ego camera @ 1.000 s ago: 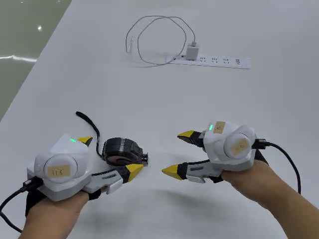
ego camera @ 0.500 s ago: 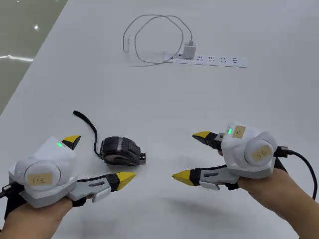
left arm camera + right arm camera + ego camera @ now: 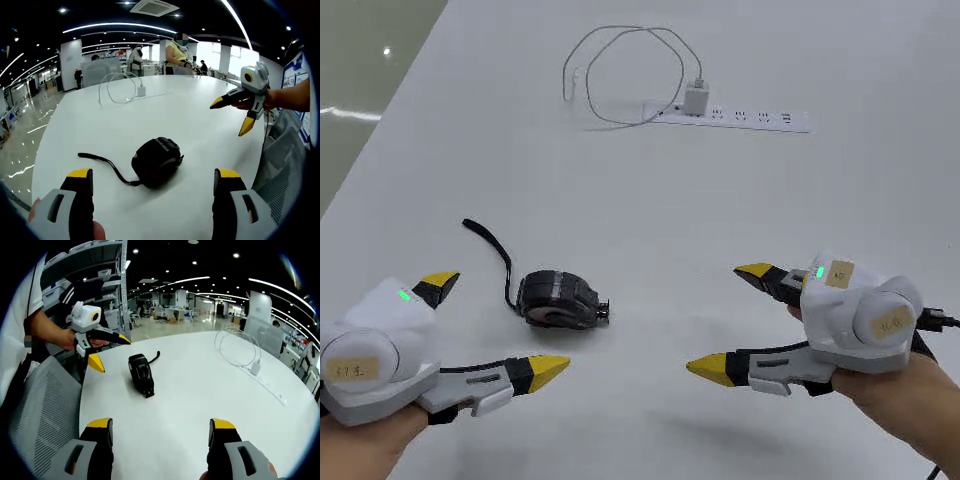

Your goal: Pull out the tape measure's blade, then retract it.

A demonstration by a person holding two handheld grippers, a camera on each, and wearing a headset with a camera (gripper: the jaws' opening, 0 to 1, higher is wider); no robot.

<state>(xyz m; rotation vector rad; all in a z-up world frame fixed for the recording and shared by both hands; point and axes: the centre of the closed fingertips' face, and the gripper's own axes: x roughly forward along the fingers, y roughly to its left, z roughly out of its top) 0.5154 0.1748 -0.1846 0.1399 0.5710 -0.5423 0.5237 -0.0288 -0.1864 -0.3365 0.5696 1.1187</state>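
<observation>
A black tape measure [image 3: 557, 299] lies on the white table, its blade drawn in and its black wrist strap [image 3: 488, 245] trailing up-left. My left gripper [image 3: 492, 325] stands open at the lower left, a short way back from the case, holding nothing. Over at the lower right my right gripper [image 3: 732, 320] is open too, well clear of the tape. In the left gripper view the tape measure [image 3: 156, 161] sits ahead between the jaws and the right gripper [image 3: 231, 114] hovers beyond. The right gripper view has the tape measure [image 3: 141, 373] lying beside the left gripper [image 3: 108, 350].
A white power strip [image 3: 735, 117] with a plugged charger [image 3: 696, 100] and a looped white cable [image 3: 620, 75] lies at the far side of the table [image 3: 650, 215]. The table's left edge [image 3: 375, 130] borders a glossy floor. Mesh chair backs [image 3: 40, 405] stand near the front edge.
Both grippers have drawn back from the tape measure, the left down-left and the right down-right. The left jaws no longer flank the case. The tape measure lies where it was.
</observation>
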